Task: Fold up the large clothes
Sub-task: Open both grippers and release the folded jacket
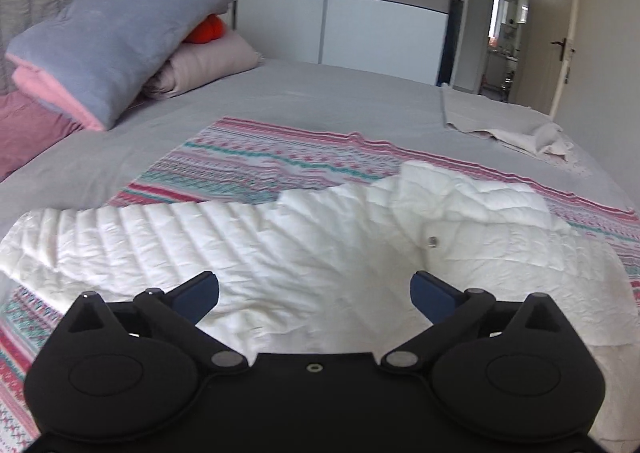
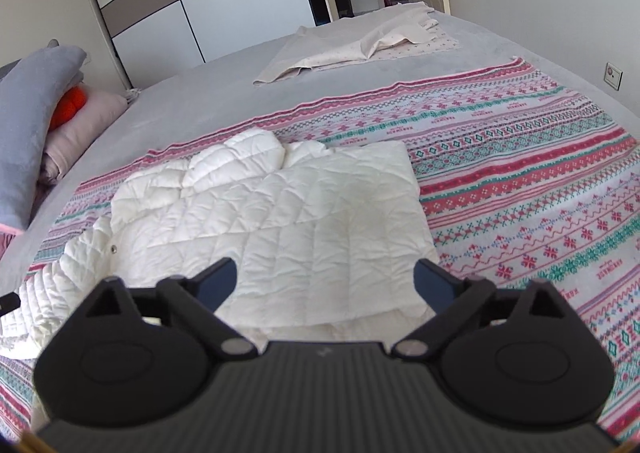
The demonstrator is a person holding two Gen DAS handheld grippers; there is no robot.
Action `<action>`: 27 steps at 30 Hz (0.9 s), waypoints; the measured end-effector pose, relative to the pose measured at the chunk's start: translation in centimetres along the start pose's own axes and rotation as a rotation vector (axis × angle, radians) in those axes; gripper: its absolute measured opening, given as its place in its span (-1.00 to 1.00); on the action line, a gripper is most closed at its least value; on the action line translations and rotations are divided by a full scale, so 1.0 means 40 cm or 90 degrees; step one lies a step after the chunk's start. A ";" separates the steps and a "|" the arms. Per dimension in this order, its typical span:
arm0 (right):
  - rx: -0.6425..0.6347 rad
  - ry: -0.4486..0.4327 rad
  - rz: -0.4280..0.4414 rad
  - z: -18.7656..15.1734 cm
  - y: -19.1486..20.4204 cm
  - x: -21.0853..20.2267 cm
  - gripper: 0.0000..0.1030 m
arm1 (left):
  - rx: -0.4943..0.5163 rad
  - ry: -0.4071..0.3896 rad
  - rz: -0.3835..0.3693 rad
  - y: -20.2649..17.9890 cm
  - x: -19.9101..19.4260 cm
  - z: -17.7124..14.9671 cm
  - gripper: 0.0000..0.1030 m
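Note:
A white quilted jacket [image 1: 280, 245] lies on a striped patterned blanket [image 1: 260, 165] on the bed. In the left wrist view one sleeve stretches out to the left and a metal snap shows near the middle. My left gripper [image 1: 314, 293] is open and empty just above the jacket. In the right wrist view the jacket [image 2: 288, 213] has its right side folded over into a flat panel, collar at the far end. My right gripper [image 2: 324, 283] is open and empty over the near edge of that panel. The blanket [image 2: 520, 181] spreads to the right.
The bed has a grey sheet [image 1: 320, 93]. A grey-and-pink folded duvet [image 1: 120, 33], pillows and an orange cushion [image 1: 206, 31] pile at its head. A beige cloth [image 2: 360, 41] lies at the far corner. A wardrobe [image 2: 200, 5] and an open door [image 1: 560, 49] stand beyond.

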State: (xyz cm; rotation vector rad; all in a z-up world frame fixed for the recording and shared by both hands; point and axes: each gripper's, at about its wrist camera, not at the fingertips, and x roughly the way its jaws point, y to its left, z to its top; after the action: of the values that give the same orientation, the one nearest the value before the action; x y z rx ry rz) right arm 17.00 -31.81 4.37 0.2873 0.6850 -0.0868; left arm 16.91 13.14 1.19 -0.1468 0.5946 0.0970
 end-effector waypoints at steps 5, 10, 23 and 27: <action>-0.017 0.015 -0.007 -0.019 0.056 -0.020 0.99 | -0.076 0.032 0.059 0.122 0.041 -0.025 1.00; -0.062 0.020 0.007 -0.035 0.118 -0.014 0.99 | -0.129 0.053 0.121 0.232 0.078 -0.043 1.00; -0.117 0.055 -0.007 -0.070 0.187 0.053 0.99 | -0.407 -0.003 0.165 0.575 0.143 -0.111 0.95; -0.122 0.066 -0.019 -0.078 0.182 0.069 0.99 | -0.417 -0.059 0.132 0.591 0.149 -0.115 0.59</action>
State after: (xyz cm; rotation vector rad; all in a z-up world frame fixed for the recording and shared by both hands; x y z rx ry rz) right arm 18.51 -23.91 2.01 0.0977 0.7953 -0.0349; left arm 16.15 35.97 -8.53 -0.7121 0.4658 0.4978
